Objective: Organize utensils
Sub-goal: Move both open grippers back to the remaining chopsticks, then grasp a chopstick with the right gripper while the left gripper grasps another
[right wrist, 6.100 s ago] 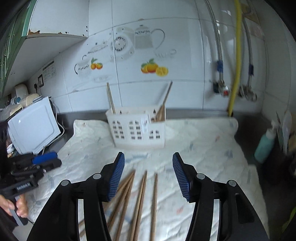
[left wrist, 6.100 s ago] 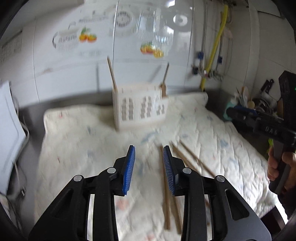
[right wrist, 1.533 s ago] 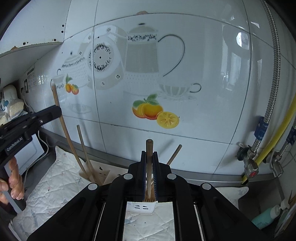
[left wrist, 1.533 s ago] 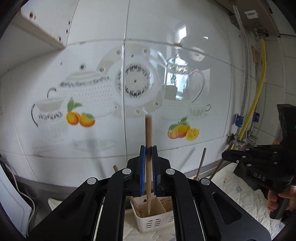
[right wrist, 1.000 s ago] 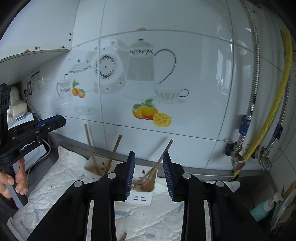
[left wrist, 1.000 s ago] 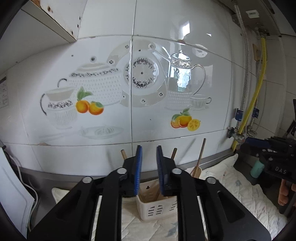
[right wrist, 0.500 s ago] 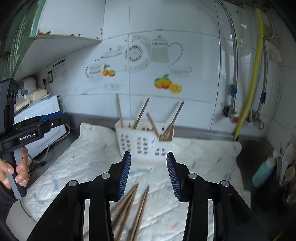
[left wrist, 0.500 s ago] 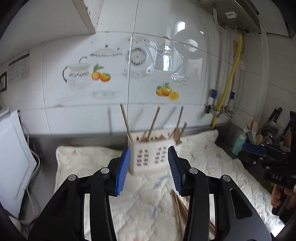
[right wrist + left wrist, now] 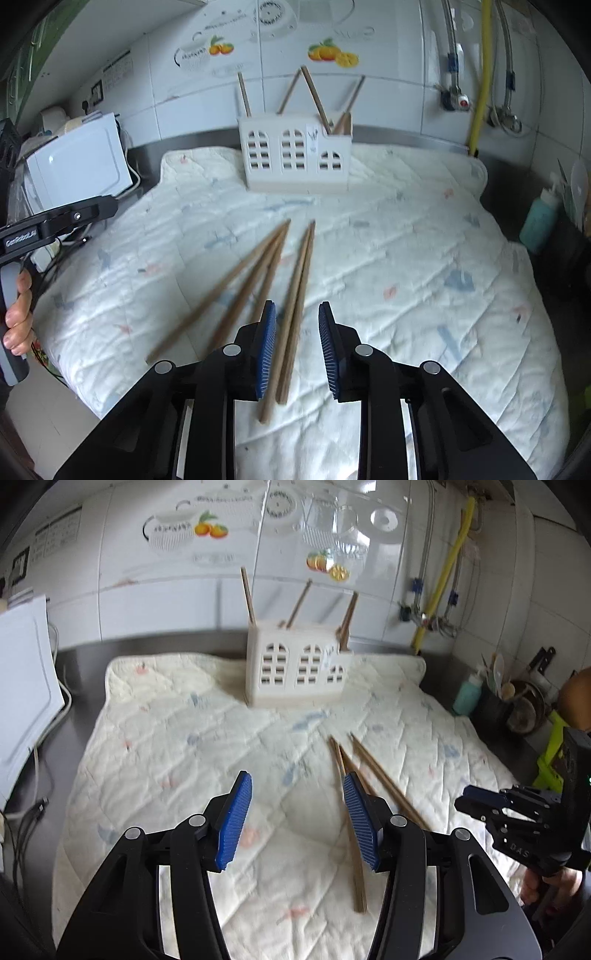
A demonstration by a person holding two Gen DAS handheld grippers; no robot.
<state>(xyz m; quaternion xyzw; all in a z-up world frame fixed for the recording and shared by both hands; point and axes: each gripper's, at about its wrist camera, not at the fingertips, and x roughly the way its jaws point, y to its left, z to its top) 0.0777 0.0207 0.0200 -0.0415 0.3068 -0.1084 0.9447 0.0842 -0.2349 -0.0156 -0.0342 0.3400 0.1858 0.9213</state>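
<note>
A white slotted holder point(image 9: 297, 668) point(image 9: 295, 155) stands at the back of the quilted cloth point(image 9: 406, 240) with several wooden chopsticks upright in it. More chopsticks point(image 9: 301, 273) point(image 9: 384, 775) lie loose on the cloth. My right gripper point(image 9: 296, 306) hovers low over them, its jaws closing; a pair of chopsticks lies between the blue pads, near the left one, and no pad presses on it. My left gripper point(image 9: 295, 779) is above the cloth with its jaws opening and nothing between them; the loose chopsticks lie by its right finger.
A white appliance point(image 9: 77, 162) with cables stands left of the cloth. A teal bottle point(image 9: 541, 225) and a pot of kitchen tools point(image 9: 517, 705) stand at the right. A yellow pipe point(image 9: 482, 74) runs down the tiled wall. A hand point(image 9: 18, 317) holds the left gripper's handle.
Both grippers have let their chopsticks go into the holder, then drawn back and sunk toward the loose chopsticks. The left jaws have spread wider; the right jaws have narrowed.
</note>
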